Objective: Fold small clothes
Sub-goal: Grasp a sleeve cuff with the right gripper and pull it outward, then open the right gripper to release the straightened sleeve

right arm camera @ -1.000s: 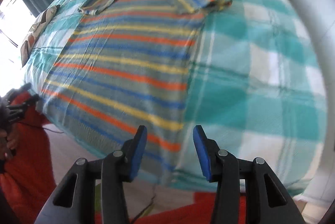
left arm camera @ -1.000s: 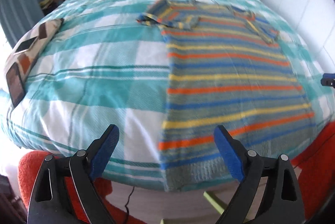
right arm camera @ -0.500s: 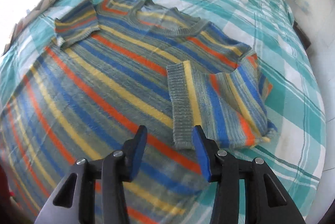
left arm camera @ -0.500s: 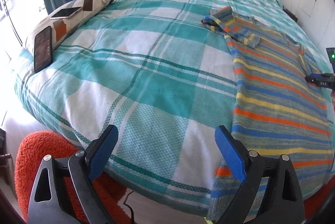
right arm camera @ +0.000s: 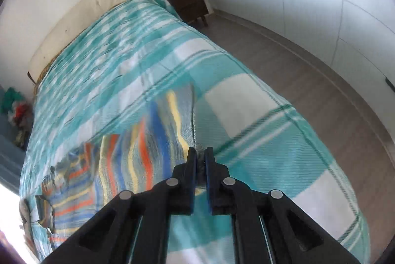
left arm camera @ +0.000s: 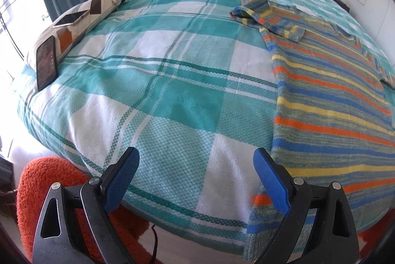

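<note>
Sweater [left arm camera: 330,101] is lying flat on the bed [left arm camera: 172,96], right of the left gripper [left arm camera: 196,178], whose jaws are spreading wide. Right gripper [right arm camera: 200,152] is pinching the sweater's edge.

Two phones [left arm camera: 46,62] on patterned pillow [left arm camera: 79,19]; teal plaid bedspread [left arm camera: 158,81]; orange rug [left arm camera: 47,180]; dark nightstand [right arm camera: 189,2].
</note>
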A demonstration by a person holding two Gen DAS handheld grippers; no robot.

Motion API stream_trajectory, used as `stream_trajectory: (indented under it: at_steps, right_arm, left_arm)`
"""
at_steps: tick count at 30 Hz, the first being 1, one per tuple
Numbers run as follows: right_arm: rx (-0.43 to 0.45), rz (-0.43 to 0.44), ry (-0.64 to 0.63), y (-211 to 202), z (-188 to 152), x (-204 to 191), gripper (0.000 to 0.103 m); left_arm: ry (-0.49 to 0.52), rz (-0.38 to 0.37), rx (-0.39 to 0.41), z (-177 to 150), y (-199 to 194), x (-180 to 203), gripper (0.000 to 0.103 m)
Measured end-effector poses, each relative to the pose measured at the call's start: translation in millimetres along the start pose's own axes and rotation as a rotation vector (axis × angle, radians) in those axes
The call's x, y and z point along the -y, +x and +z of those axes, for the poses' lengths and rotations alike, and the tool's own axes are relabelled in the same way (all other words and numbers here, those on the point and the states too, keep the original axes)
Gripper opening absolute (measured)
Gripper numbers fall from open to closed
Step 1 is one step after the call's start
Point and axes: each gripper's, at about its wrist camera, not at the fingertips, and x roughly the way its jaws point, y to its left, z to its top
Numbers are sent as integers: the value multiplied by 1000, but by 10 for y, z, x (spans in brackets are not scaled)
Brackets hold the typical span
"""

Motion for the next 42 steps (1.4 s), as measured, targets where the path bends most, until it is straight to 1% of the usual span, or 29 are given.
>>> stream_trajectory:
  at_steps: [3,10,13,18,21,25,28,30,32,33,34,35,36,37,40,42]
  right_arm:
    - [-53,-11,7,46,-123,50,4]
    - [-104,-95,35,173,-358,182,3]
    - [-116,-126,-1,183,-401,142,3]
    - [-146,-164,-22,187,-514,134,2]
    - [-141,-177,-16,222,-573,168,2]
    - [-127,-206,-54,237,-588,103,2]
    - [-123,-203,-63,224,-575,90,2]
    - [-124,-174,-71,210,-575,94,4]
    - [-123,-117,-71,159,-585,137,11]
    - [-115,-95,-71,112,-597,156,22]
    - [-99,-80,-71,40,-625,179,39]
    - [-75,-74,-73,-55,-662,205,54]
    - [-51,-78,-80,-152,-703,226,58]
    - [-34,-85,-91,-242,-746,241,59]
    - [-19,-100,-164,-501,-920,223,59]
    - [1,-87,-242,-708,-1074,115,59]
  left_arm:
    - [9,9,-2,-12,0,25,94]
    - [30,25,-1,-41,-13,52,94]
    - [27,25,-4,-40,-9,46,94]
    - [21,25,-10,-36,6,28,94]
    - [23,30,-16,-44,19,25,94]
    - [28,38,-13,-63,8,29,94]
    - [27,36,-9,-76,-10,22,94]
    - [27,37,-8,-79,-16,12,94]
    - [24,38,-5,-72,-21,-6,94]
    - [19,37,-4,-70,-23,-20,94]
    - [12,36,-4,-68,-24,-34,94]
    - [5,37,-6,-65,-21,-49,95]
    - [-2,39,-9,-64,-15,-63,95]
    - [-9,43,-14,-65,-5,-77,96]
    - [-24,58,-20,-72,12,-113,97]
    - [-29,64,-17,-79,5,-134,97]
